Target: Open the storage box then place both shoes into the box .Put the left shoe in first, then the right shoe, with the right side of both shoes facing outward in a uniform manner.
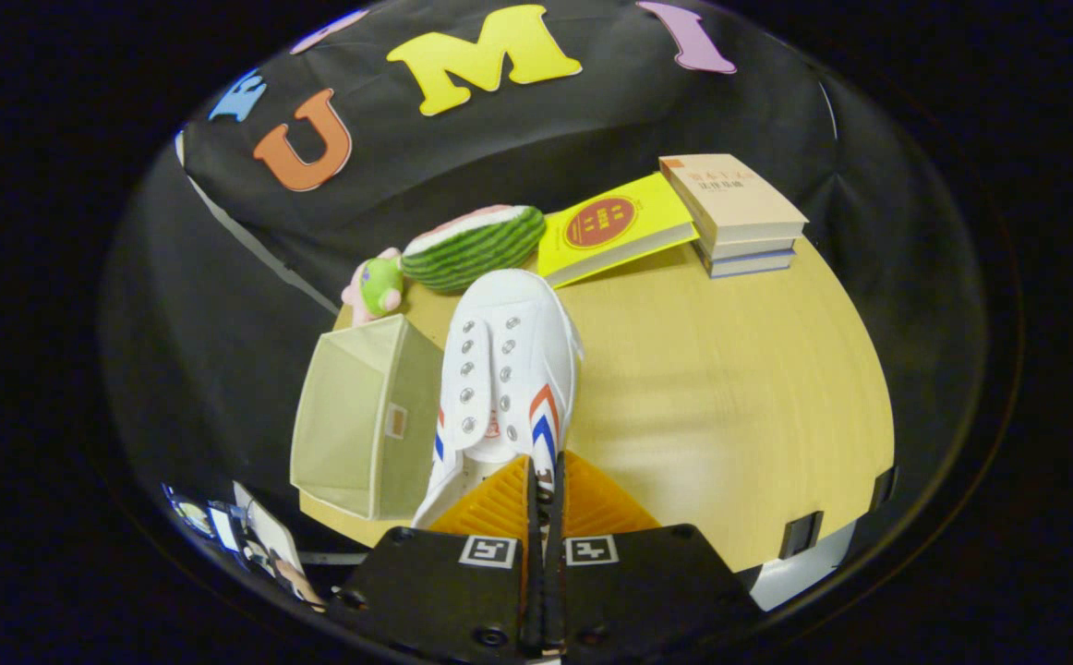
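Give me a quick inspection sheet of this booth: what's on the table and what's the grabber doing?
Surface: wooden table, bare on its right part.
Job's things: white shoe held toe-forward; storage box just left of it, standing open.
Clutter: watermelon plush, small green toy, yellow book, stacked books beyond the shoe.
Grippers: gripper pinching the shoe's heel rim.
Cables: nothing seen.
Surroundings: black cloth wall.

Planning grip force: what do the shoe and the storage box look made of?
Shoe: likely white canvas, matte, with metal eyelets, pinched at its rim in the hand-held gripper. Storage box: seemingly pale fabric, soft creased matte walls.
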Motion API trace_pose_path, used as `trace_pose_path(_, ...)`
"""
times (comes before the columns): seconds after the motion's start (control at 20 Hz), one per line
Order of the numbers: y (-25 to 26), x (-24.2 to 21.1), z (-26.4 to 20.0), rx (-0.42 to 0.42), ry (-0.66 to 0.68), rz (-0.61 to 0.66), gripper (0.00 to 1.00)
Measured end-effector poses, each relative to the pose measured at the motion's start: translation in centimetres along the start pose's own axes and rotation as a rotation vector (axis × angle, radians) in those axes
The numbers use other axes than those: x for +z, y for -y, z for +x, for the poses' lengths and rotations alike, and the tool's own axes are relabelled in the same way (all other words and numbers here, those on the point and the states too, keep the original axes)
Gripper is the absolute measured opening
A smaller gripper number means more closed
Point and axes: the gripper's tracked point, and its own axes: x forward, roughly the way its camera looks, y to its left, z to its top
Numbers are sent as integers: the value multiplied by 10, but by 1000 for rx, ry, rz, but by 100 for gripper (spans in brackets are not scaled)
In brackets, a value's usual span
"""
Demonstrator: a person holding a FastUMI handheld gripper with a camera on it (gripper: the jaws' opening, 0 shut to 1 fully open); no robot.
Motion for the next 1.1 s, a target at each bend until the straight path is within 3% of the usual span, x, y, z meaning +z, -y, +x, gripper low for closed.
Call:
trace_pose_path(0.3, -92, 4, -4, 56, 36, -39, 6)
trace_pose_path(0.6, -169, -10, 44, 97, 9, -2, 6)
trace_pose_path(1.1, -196, -38, 102, 6, 82, -36, 6)
